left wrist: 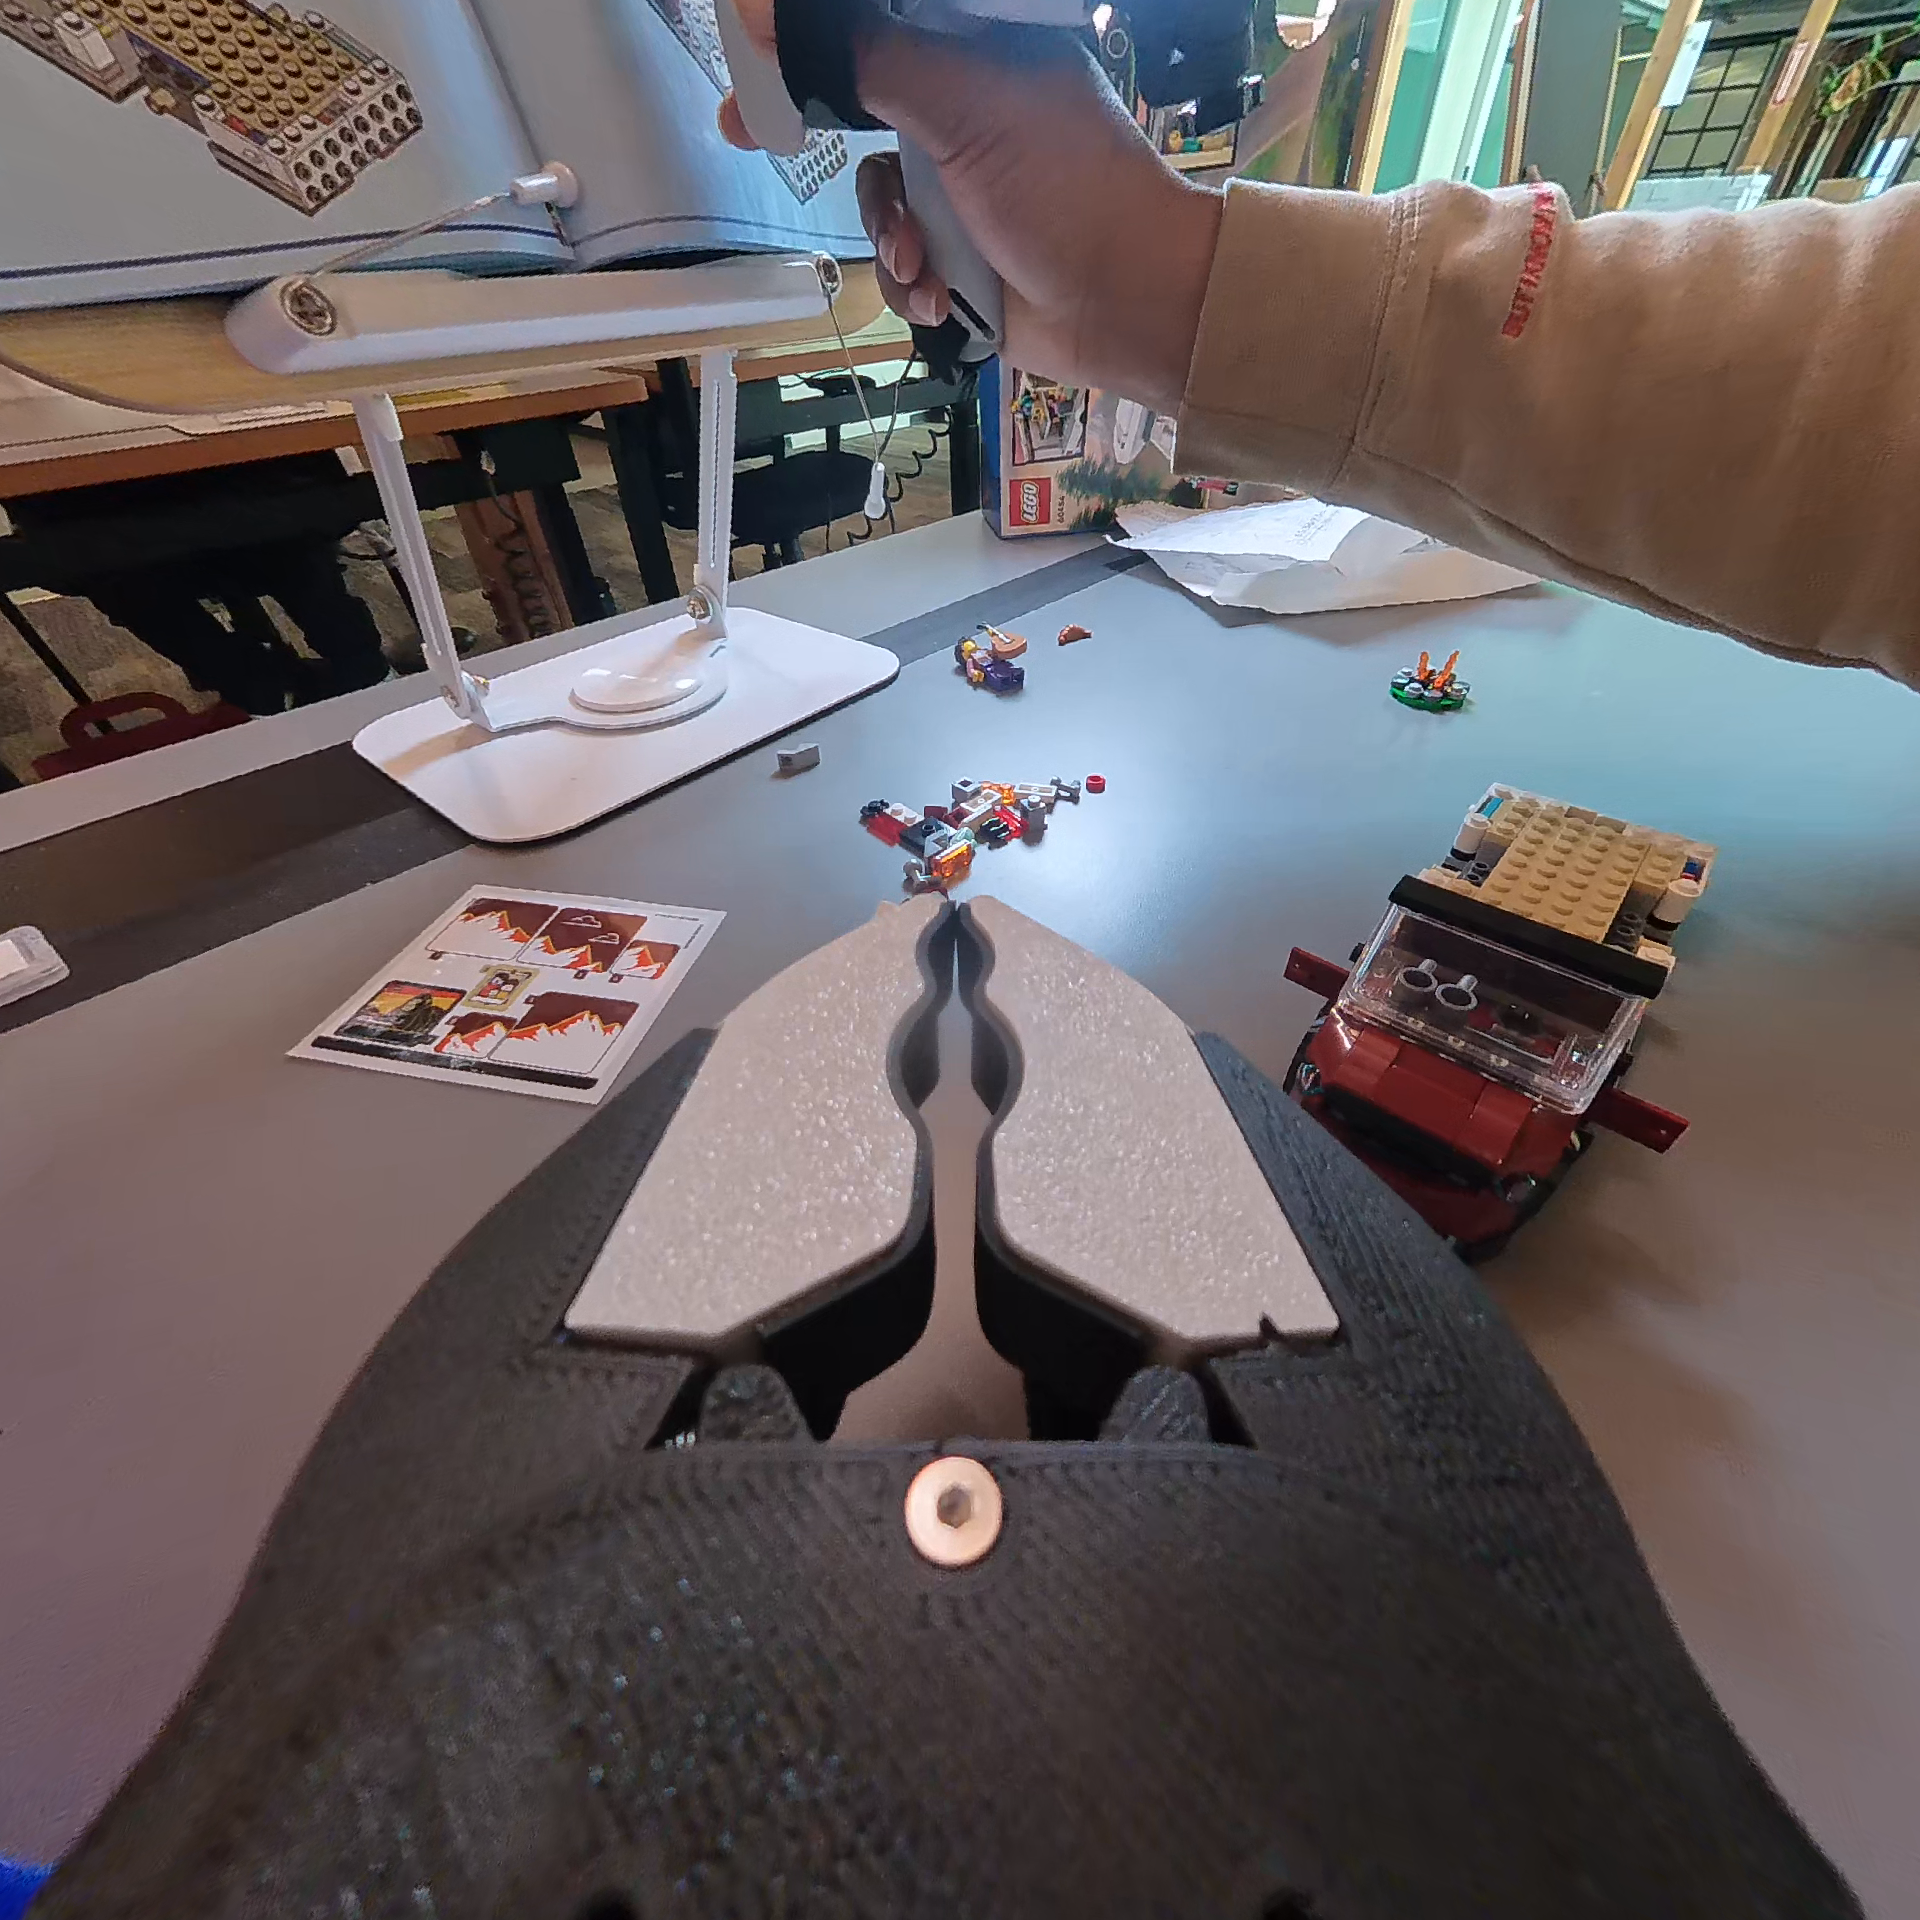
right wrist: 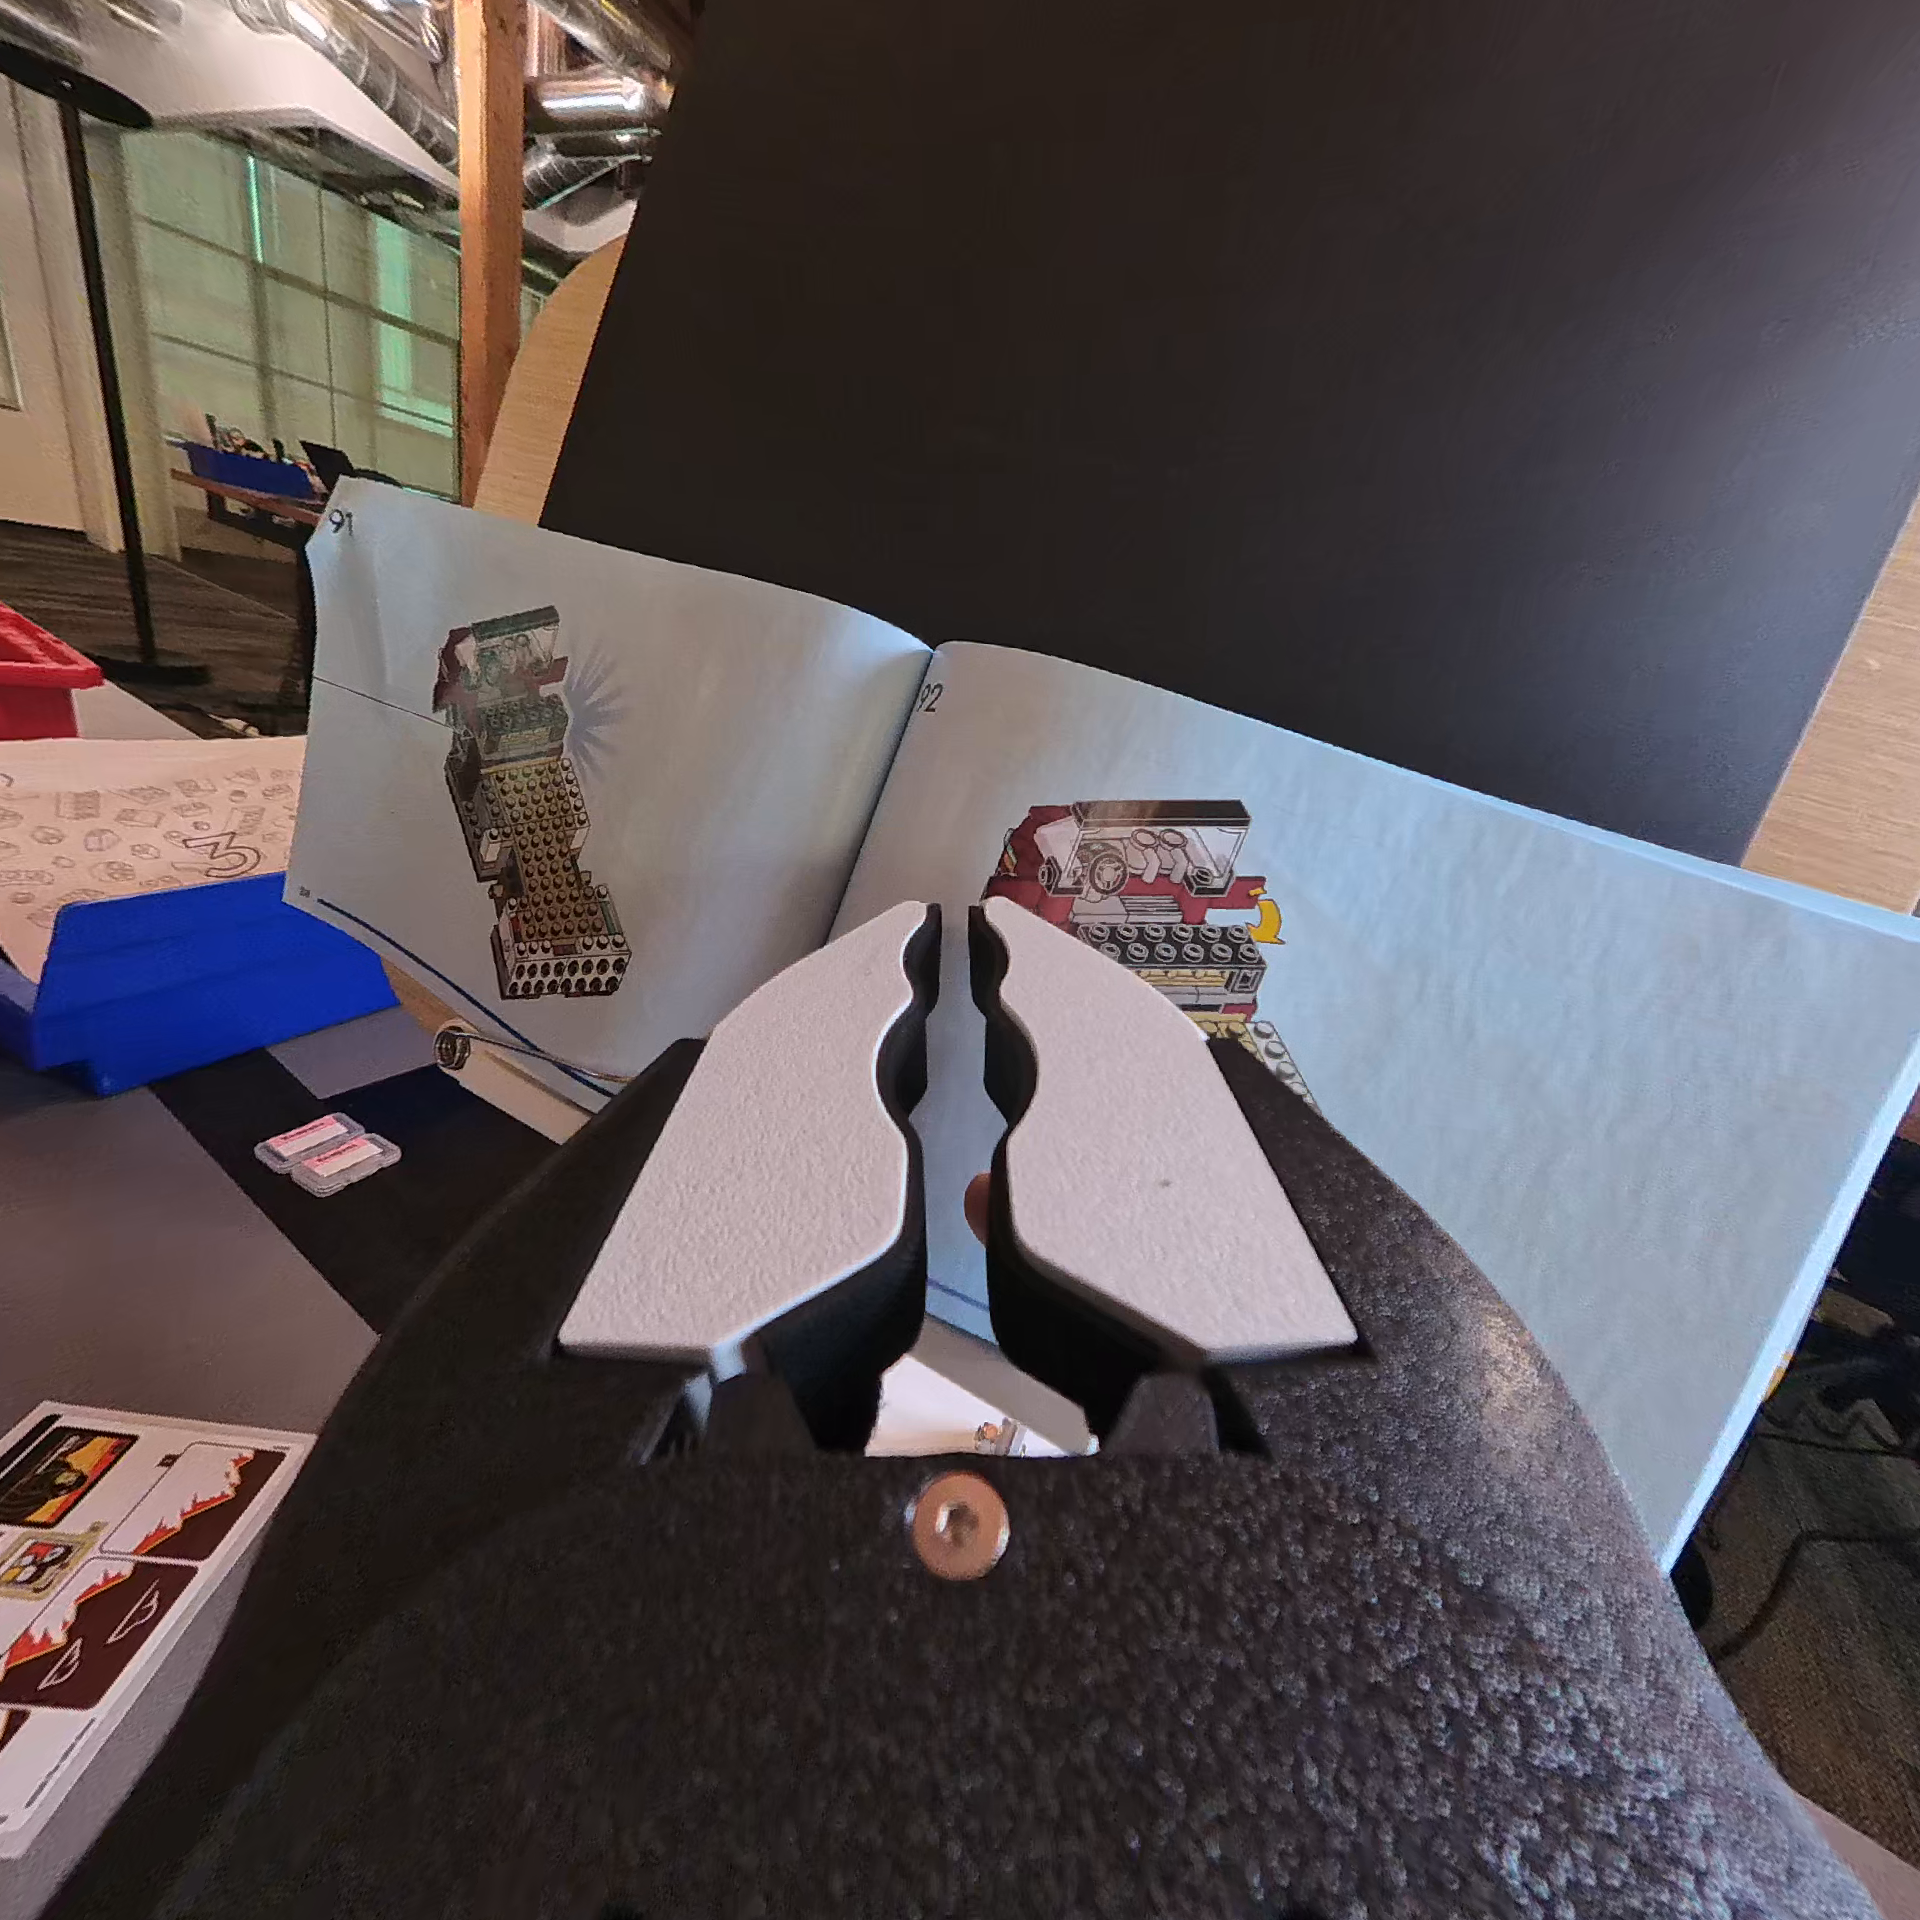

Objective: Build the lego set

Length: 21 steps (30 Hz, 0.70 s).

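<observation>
Grey counter point(left wrist: 1195, 935) all around, with toy bits spread over it.

Left gripper point(left wrist: 953, 912): hanging low over the counter, jaws clenched tip to tip, nothing between them. Pointing straight at a little pile of small bricks point(left wrist: 971, 821), just past the tips and not touching. Off to the left, lying flat, a sticker sheet point(left wrist: 509, 987). Off to the right, a red toy truck point(left wrist: 1455, 1091), long way running away from the jaws, nose nearest. Farther back on the left, a white stand point(left wrist: 623, 727) propping up an open booklet.

Right gripper point(right wrist: 954, 920): held up high by a hand point(left wrist: 1039, 208) in a cream sleeve, well above the pile and the truck. Jaws nearly closed, a thin slit left between the tips, nothing pinched there. Aimed at the booklet point(right wrist: 1507, 1039), close to the fold between its two pages, with the truck drawing just to the right. Cannot tell if the tips touch the paper. Down to the left, a blue bin point(right wrist: 187, 966).

Nearer to the bricks and the truck: the left gripper. Nearer to the booklet: the right gripper.
</observation>
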Available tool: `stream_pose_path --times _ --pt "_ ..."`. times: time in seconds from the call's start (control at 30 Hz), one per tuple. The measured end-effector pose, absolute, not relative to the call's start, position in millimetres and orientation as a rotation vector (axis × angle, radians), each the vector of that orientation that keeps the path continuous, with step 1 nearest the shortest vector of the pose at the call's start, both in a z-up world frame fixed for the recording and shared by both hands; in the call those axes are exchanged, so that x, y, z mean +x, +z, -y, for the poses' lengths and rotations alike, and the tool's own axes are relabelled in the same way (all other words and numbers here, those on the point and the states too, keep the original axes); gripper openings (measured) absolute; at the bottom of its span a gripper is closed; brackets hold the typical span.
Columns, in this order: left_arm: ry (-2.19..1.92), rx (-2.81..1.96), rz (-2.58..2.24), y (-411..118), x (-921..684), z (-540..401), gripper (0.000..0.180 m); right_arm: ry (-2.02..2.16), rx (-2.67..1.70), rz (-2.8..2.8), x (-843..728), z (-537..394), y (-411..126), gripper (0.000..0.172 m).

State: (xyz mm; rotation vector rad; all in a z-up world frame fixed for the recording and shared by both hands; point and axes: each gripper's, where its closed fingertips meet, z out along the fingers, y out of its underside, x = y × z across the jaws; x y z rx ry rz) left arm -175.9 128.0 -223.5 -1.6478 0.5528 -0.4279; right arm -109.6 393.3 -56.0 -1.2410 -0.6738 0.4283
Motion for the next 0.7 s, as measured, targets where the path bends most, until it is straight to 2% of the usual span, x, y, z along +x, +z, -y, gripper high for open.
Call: stream_pose_path --times 0.7 --pt "-0.408 -1.652 -0.561 -225 -176 -129 0.000 0.323 -1.273 0.638 -51 -404 -54 0.006"
